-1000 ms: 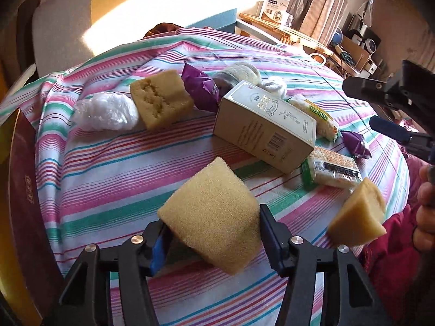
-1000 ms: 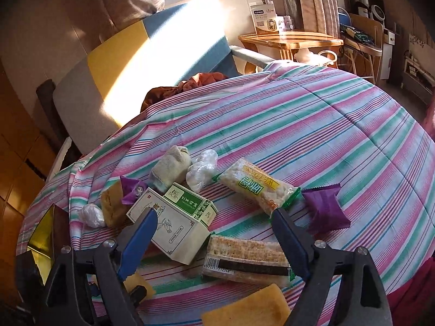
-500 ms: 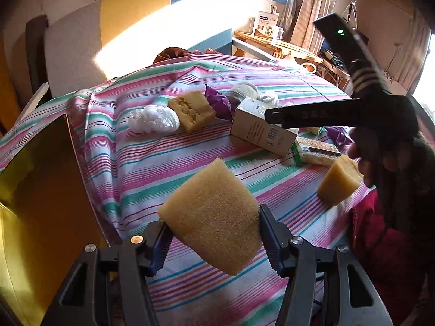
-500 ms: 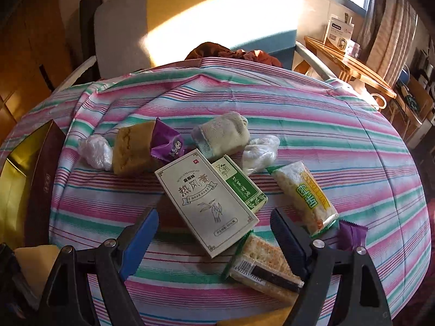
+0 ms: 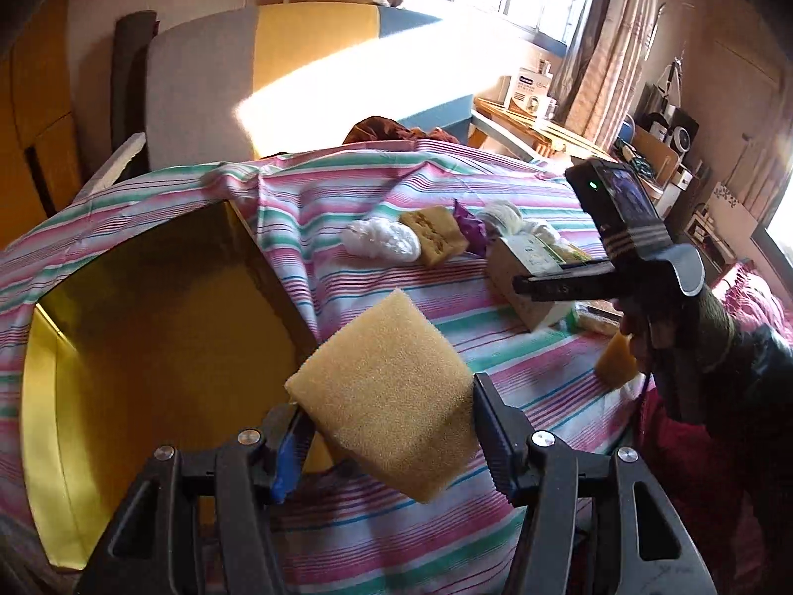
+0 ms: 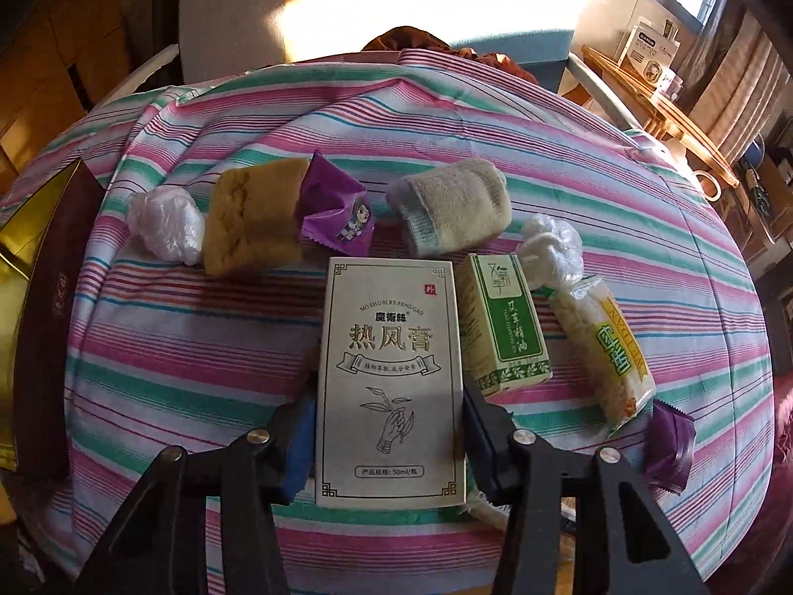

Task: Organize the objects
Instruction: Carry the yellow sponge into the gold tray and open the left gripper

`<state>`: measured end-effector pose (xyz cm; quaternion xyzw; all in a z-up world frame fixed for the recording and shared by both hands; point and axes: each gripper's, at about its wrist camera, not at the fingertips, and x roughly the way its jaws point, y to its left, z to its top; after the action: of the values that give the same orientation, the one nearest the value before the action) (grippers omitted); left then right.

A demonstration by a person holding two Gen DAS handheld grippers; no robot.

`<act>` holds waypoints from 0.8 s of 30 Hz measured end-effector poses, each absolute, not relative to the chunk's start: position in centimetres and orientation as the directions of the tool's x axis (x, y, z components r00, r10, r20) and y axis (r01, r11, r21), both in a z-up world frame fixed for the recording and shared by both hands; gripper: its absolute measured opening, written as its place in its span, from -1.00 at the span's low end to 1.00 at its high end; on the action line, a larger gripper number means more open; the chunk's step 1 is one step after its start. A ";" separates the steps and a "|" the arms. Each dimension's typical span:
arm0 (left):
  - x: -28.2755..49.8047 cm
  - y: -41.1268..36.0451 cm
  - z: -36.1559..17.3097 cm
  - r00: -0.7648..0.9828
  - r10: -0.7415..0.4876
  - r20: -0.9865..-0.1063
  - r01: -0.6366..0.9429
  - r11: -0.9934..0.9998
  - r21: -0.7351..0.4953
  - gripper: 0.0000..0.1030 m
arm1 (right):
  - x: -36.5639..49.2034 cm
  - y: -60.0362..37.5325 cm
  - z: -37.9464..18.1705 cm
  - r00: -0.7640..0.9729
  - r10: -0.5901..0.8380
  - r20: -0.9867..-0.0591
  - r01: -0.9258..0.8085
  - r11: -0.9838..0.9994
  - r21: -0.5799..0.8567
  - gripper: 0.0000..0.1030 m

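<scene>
In your left wrist view, your left gripper (image 5: 391,426) is clamped on a yellow sponge block (image 5: 384,394), its fingers pressing the two sides so the soft foam hangs tilted in the air rather than resting on the striped tablecloth (image 5: 376,297). The open gold-lined box (image 5: 148,327) sits at about 9 o'clock from the sponge, close beside it, which suggests you hold the sponge here to drop it in. At 2 o'clock your right gripper (image 5: 540,287) reaches over the cream carton (image 5: 525,277), and a second sponge piece (image 5: 614,362) lies near the table edge at 3 o'clock. In your right wrist view, the right gripper (image 6: 389,426) straddles that cream carton (image 6: 391,382) lengthwise, fingers flush along both long sides; it looks closed on the carton, though whether it grips firmly I cannot tell. The green box (image 6: 505,322) lies just beside it at 2 o'clock, the purple wrapper (image 6: 337,213) at 11, the folded towel (image 6: 451,208) at 12.
</scene>
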<state>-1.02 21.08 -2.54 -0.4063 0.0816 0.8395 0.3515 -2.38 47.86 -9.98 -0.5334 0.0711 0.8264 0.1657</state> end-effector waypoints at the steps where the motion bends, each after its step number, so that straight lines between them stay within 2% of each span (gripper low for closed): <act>1: -1.5 20.0 -2.3 -0.442 0.510 -0.738 -0.637 -0.757 -0.141 0.18 | -2.0 47.3 -9.9 -0.388 0.183 -0.903 -0.346 -0.937 -0.041 -0.01; 9: -9.5 10.6 -3.1 -0.556 0.288 -0.779 -0.410 -0.911 -0.045 0.21 | -1.1 45.2 -9.8 -0.429 0.116 -0.896 -0.299 -0.954 0.020 -0.01; 14: -16.1 7.2 -5.0 -0.538 0.190 -0.821 -0.304 -0.952 -0.022 0.20 | -1.1 45.2 -9.8 -0.438 0.117 -0.891 -0.299 -0.954 0.022 -0.01; 16: -18.1 6.3 -5.6 -0.525 0.185 -0.831 -0.286 -0.958 -0.033 0.21 | -1.1 45.2 -9.8 -0.440 0.121 -0.890 -0.295 -0.955 0.016 -0.01; 22: -22.5 6.3 -7.6 -0.519 0.087 -0.850 -0.255 -0.965 0.056 0.25 | -1.3 45.2 -9.9 -0.443 0.127 -0.888 -0.288 -0.958 0.007 -0.01; 24: -23.5 6.5 -8.4 -0.515 0.056 -0.856 -0.253 -0.964 0.089 0.33 | -1.3 45.2 -9.9 -0.444 0.127 -0.887 -0.284 -0.959 0.004 -0.01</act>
<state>-23.53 6.46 -8.40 -0.4845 0.1014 0.8643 0.0893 -1.26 45.22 -9.94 -0.5130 0.0762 0.8463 0.1213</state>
